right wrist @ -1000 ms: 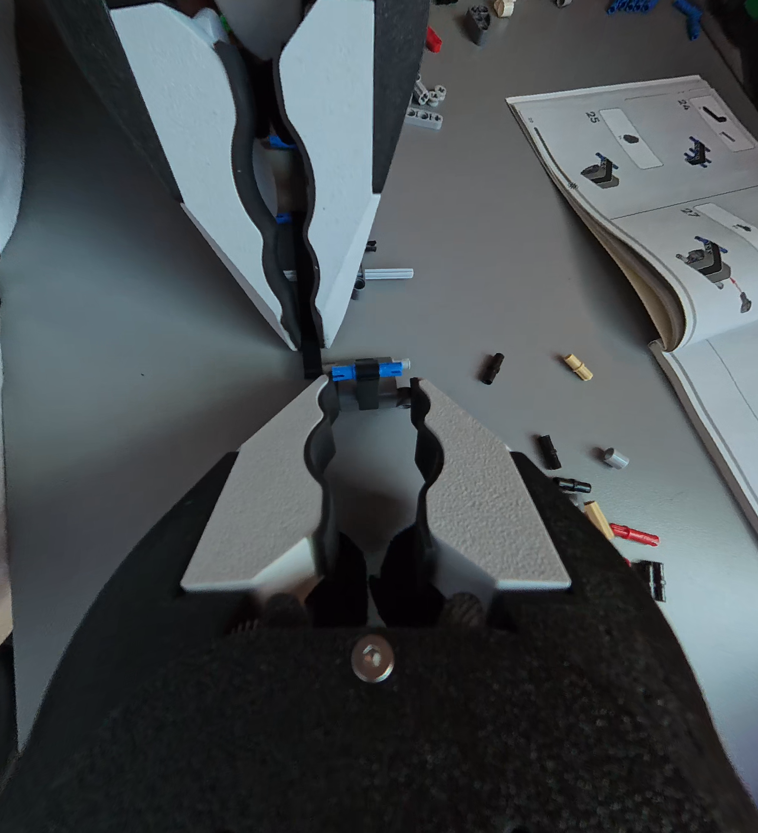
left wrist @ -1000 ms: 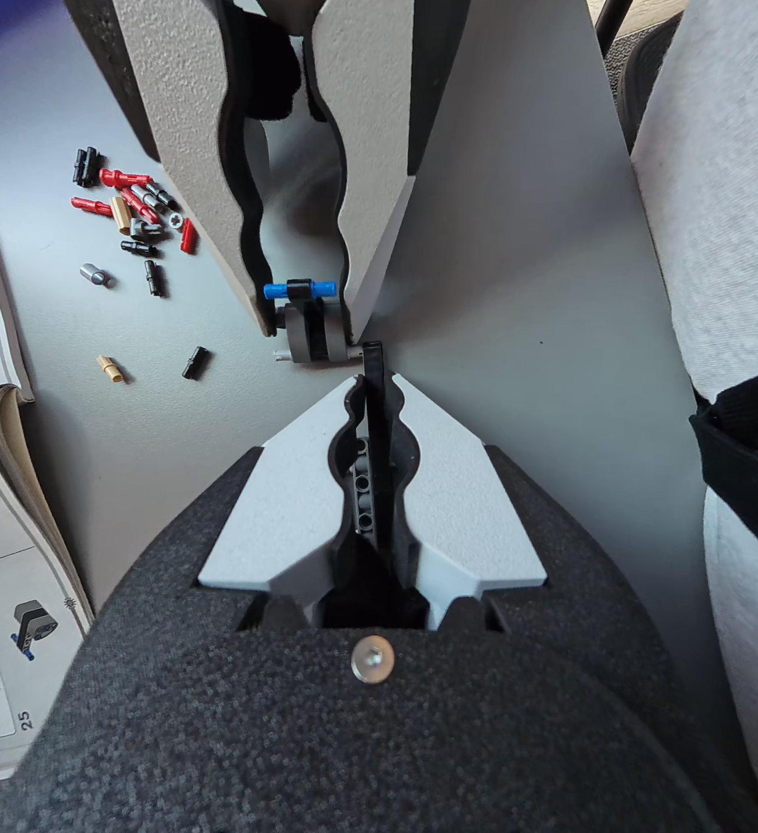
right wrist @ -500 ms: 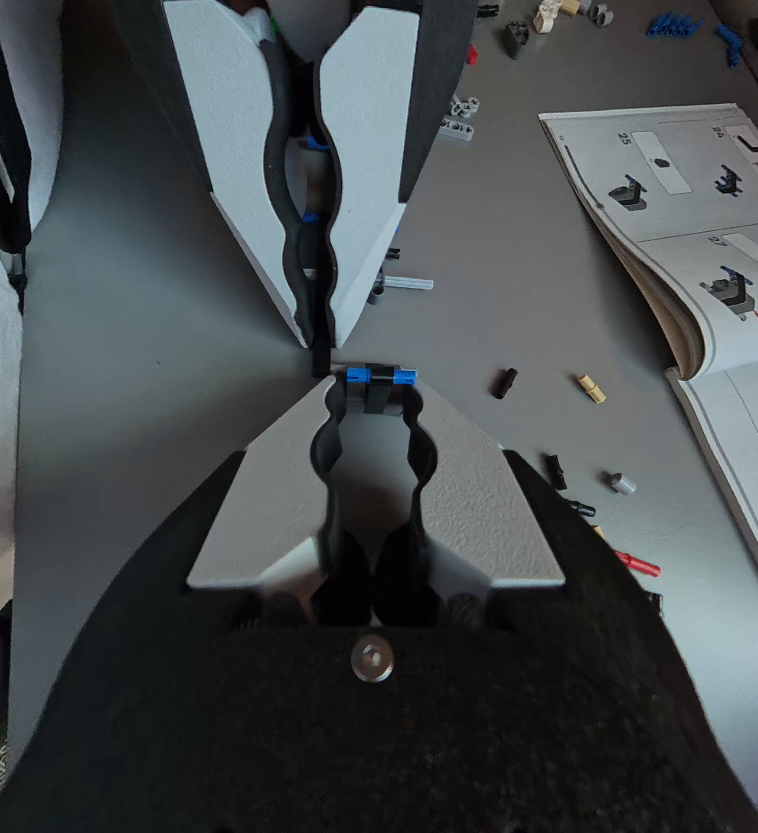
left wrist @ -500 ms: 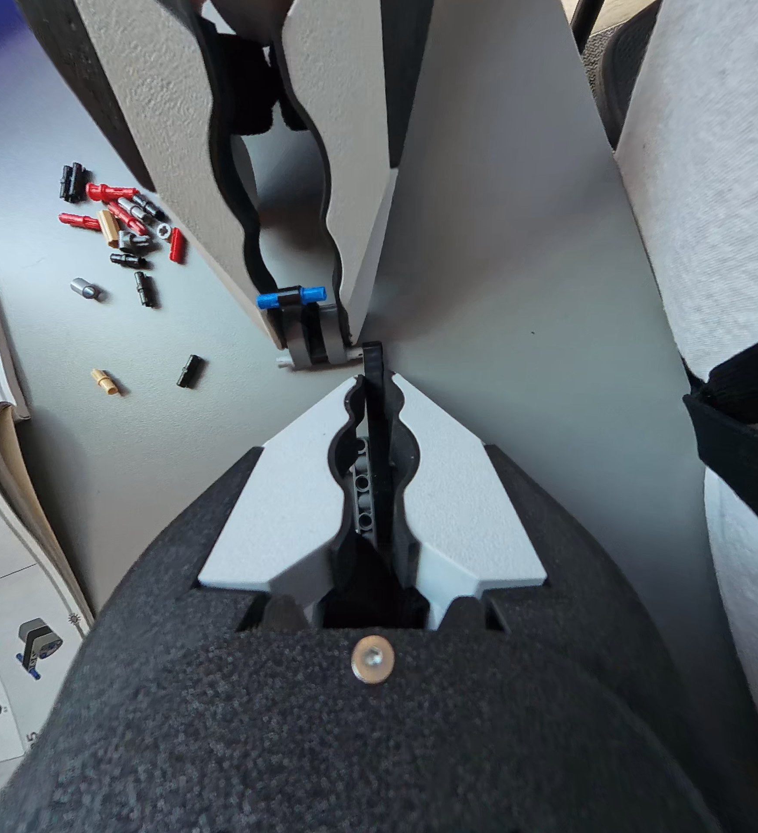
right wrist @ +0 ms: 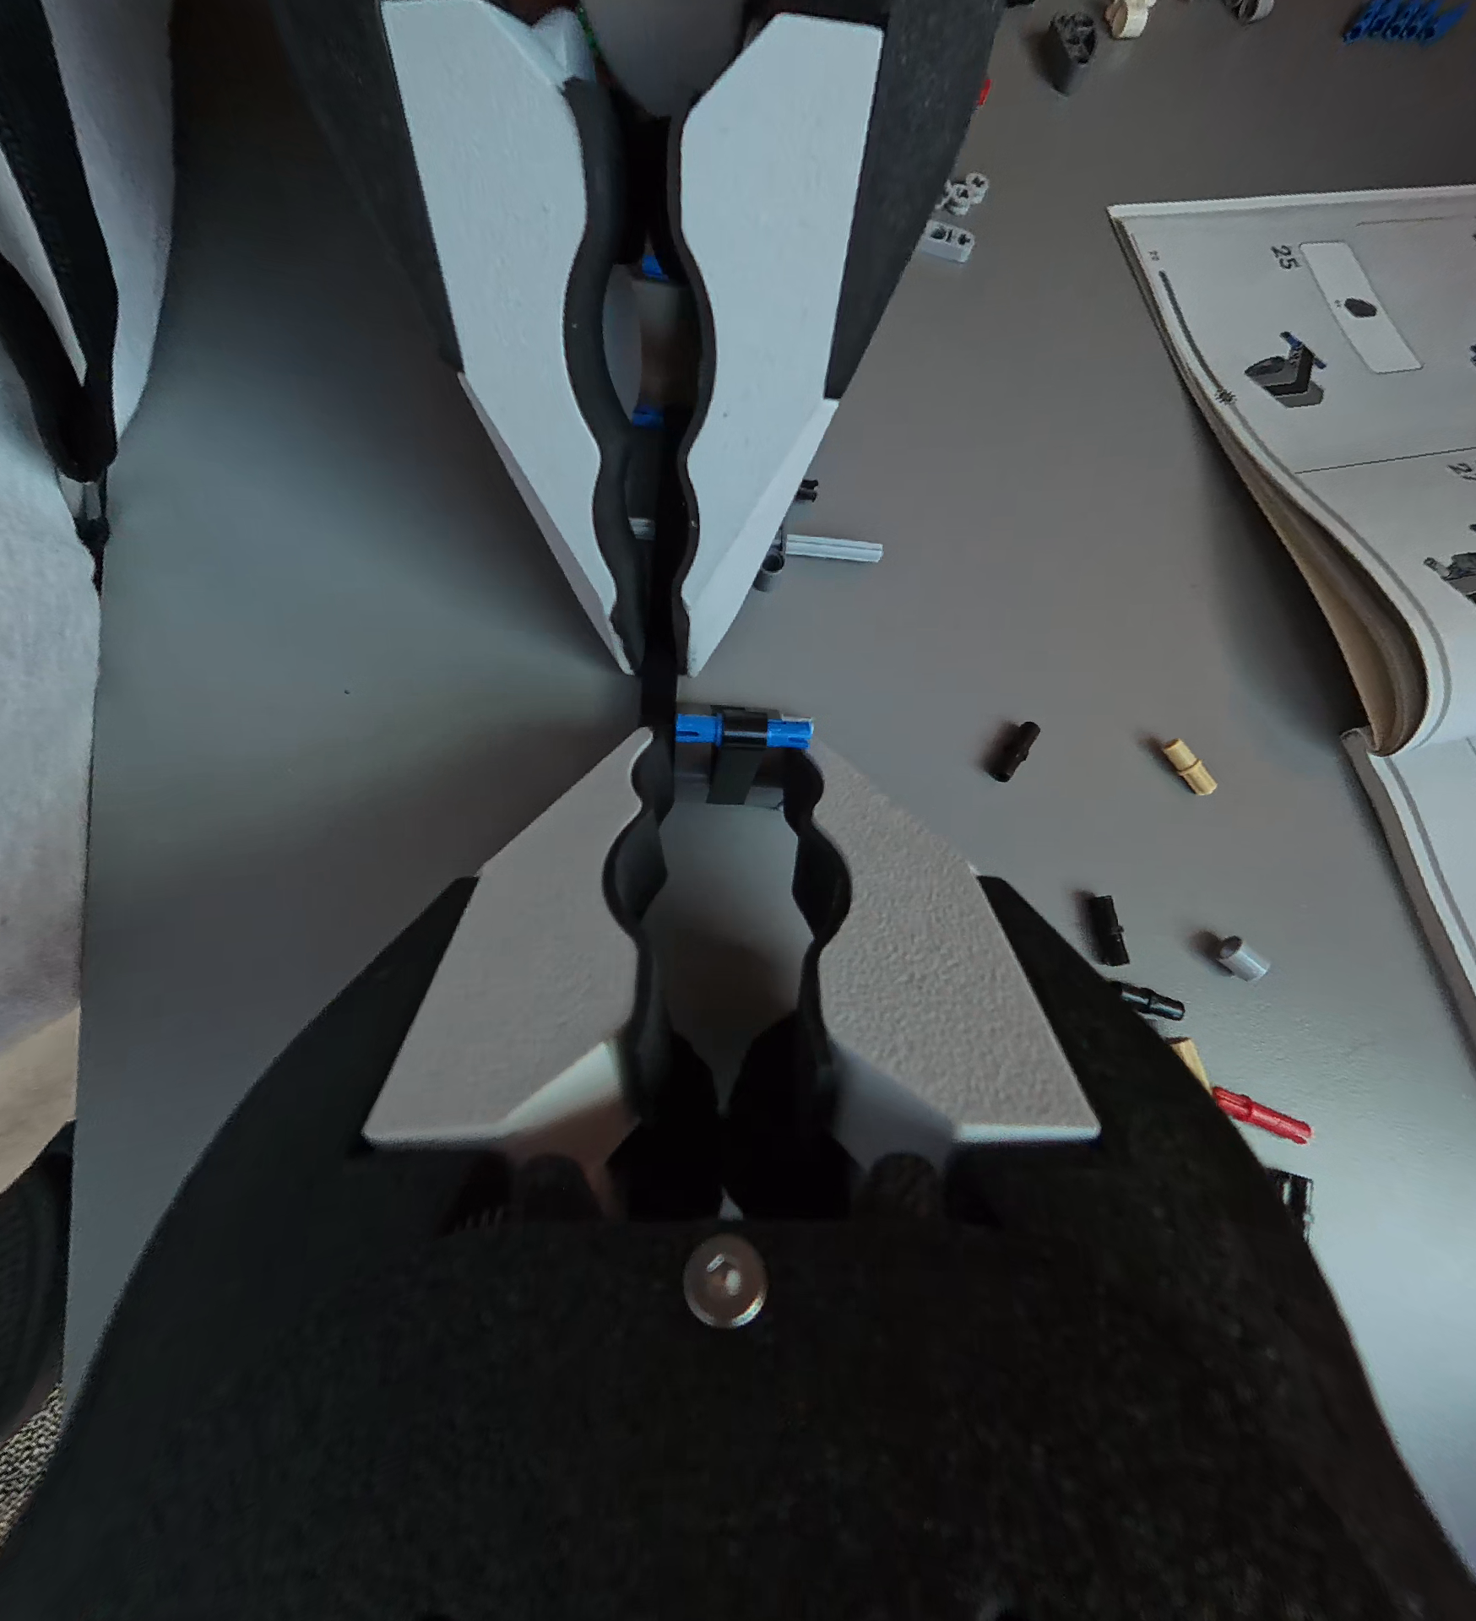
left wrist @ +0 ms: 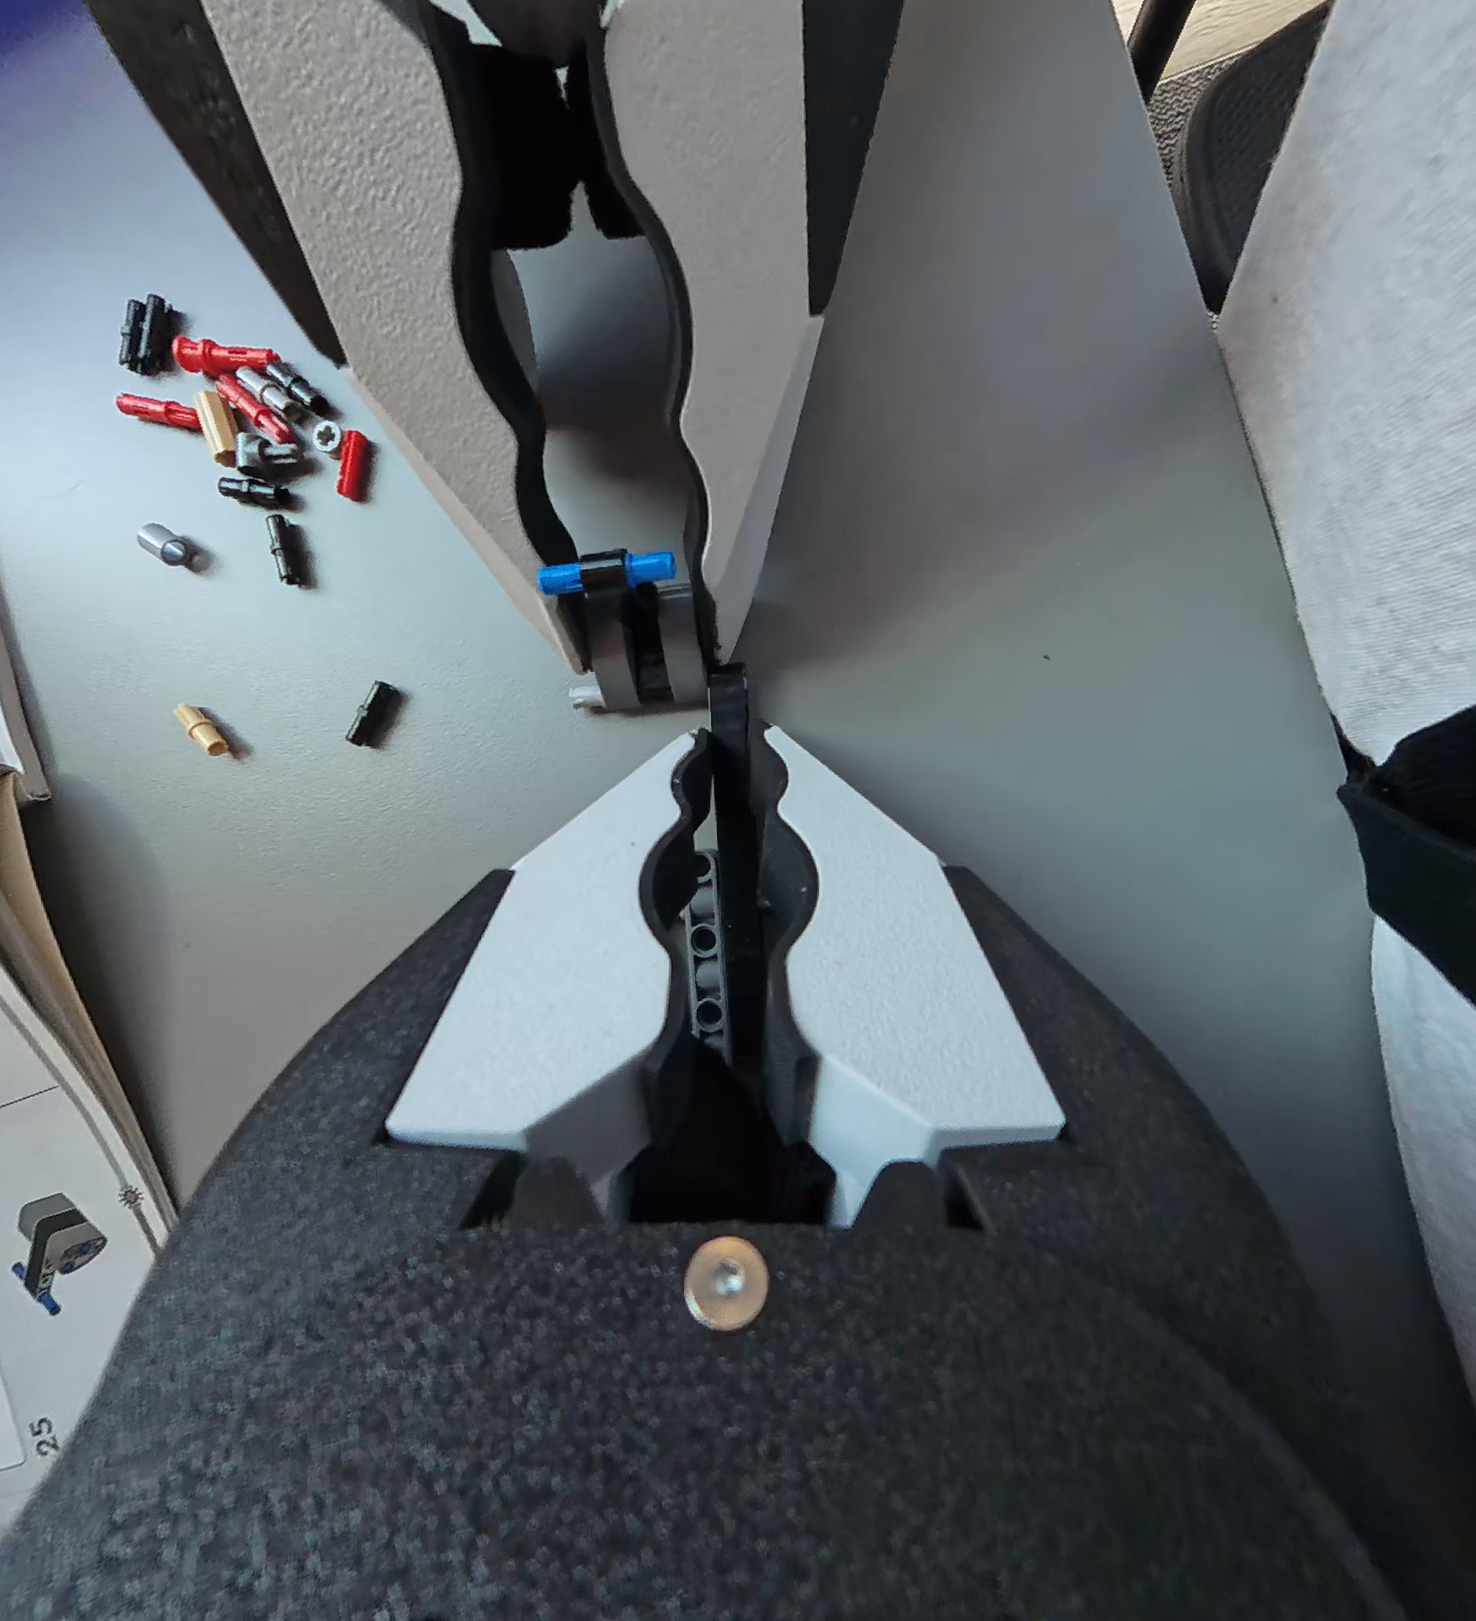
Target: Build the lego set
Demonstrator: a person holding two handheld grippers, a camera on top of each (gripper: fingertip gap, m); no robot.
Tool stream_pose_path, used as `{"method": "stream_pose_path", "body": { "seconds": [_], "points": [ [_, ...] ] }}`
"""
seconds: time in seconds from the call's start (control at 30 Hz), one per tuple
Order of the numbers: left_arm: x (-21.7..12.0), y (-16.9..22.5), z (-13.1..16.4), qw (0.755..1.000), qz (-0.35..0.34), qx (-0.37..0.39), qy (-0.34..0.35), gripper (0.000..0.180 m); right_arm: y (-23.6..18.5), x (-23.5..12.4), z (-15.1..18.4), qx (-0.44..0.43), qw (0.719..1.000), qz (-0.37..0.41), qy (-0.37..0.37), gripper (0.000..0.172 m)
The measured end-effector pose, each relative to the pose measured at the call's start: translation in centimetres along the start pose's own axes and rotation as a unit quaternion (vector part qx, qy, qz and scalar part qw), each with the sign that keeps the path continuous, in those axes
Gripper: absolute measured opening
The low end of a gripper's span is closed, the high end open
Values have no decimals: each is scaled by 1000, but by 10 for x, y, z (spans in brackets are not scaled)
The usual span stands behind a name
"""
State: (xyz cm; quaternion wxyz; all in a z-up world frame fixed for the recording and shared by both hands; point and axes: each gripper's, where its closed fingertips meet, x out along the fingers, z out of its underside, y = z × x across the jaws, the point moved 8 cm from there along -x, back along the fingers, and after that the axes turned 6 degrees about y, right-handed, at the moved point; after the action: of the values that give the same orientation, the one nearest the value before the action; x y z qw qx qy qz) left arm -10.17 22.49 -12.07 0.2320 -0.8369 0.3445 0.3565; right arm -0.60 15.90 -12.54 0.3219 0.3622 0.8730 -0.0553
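While my left gripper pinches a thin black beam, my right gripper's jaws clamp a grey-and-black piece with a blue pin beside its tip.

We see a grey table carrying an open instruction booklet. Scattered beside it lie small black, red, tan and grey connector pins and a grey axle.

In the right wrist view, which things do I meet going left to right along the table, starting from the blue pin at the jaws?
Blue pin → black pin → tan pin → open instruction booklet.
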Motion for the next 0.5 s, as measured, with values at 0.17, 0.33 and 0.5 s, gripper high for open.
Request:
{"method": "stream_pose_path", "body": {
  "seconds": [0.17,0.33,0.5],
  "points": [
    [0,0,0,1000,2,0,0,6,-1,0,1,5,1000,3,3,24],
    [0,0,0,1000,1,5,1,6,2,0,1,22,1000,-10,11,24],
    [0,0,-1,1000,-4,4,-2,6,3,-10,-8,-4,996,8,86,35]
  ]
}}
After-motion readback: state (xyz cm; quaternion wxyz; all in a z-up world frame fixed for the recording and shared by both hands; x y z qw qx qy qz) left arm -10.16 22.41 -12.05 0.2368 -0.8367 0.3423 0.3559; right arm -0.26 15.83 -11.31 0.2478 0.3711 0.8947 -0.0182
